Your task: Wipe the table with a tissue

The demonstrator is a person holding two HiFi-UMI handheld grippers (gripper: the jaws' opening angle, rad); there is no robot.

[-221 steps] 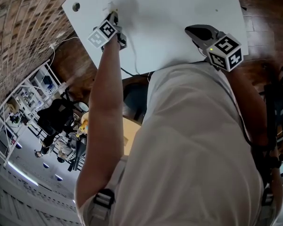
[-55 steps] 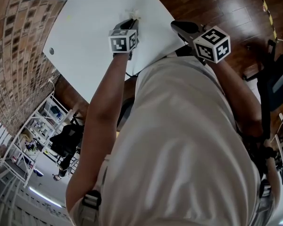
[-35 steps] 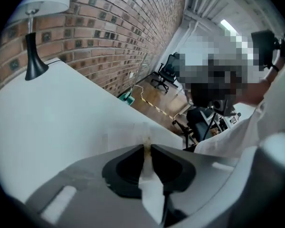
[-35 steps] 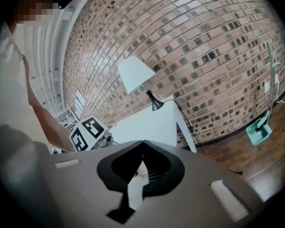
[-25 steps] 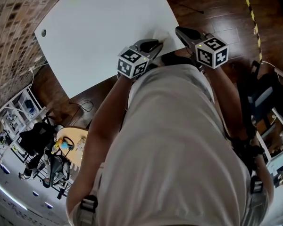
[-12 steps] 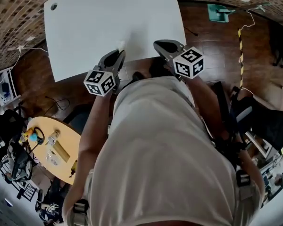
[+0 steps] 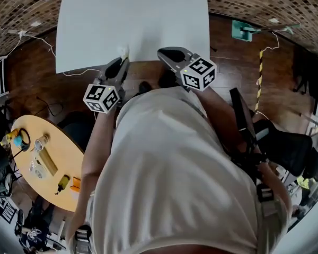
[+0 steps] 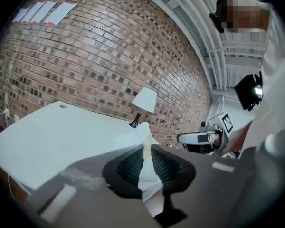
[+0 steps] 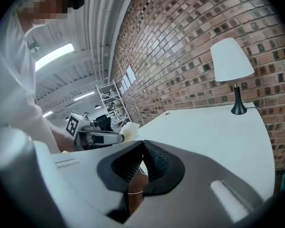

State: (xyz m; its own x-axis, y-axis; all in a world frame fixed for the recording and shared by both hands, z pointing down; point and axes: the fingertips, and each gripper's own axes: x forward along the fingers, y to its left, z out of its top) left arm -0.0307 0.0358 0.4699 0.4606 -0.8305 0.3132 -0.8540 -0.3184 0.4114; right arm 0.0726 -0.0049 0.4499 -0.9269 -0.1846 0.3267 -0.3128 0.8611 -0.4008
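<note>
The white table (image 7: 148, 20) fills the top of the head view. My left gripper (image 7: 122, 60) hangs at its near edge, shut on a crumpled white tissue (image 7: 122, 51) that sticks out past the fingertips. In the left gripper view the tissue (image 8: 145, 148) is pinched between the ribbed pads, with the table (image 8: 52, 137) beyond. My right gripper (image 7: 162, 53) is beside it to the right, also at the near edge, with its jaws shut and nothing between them. The right gripper view shows the left gripper (image 9: 115, 137) with the tissue (image 9: 128, 127) at its tip.
A white-shaded lamp (image 9: 231, 61) stands on the table's far side by the brick wall (image 8: 85, 56). A round wooden table (image 7: 42, 157) with small items is at the left, a black chair (image 7: 286, 142) at the right, and a teal object (image 7: 243, 29) on the wooden floor.
Both grippers have drawn back from the tabletop to its near edge and risen slightly. The left still holds the tissue. The head view has swung, so the table now sits squarely ahead.
</note>
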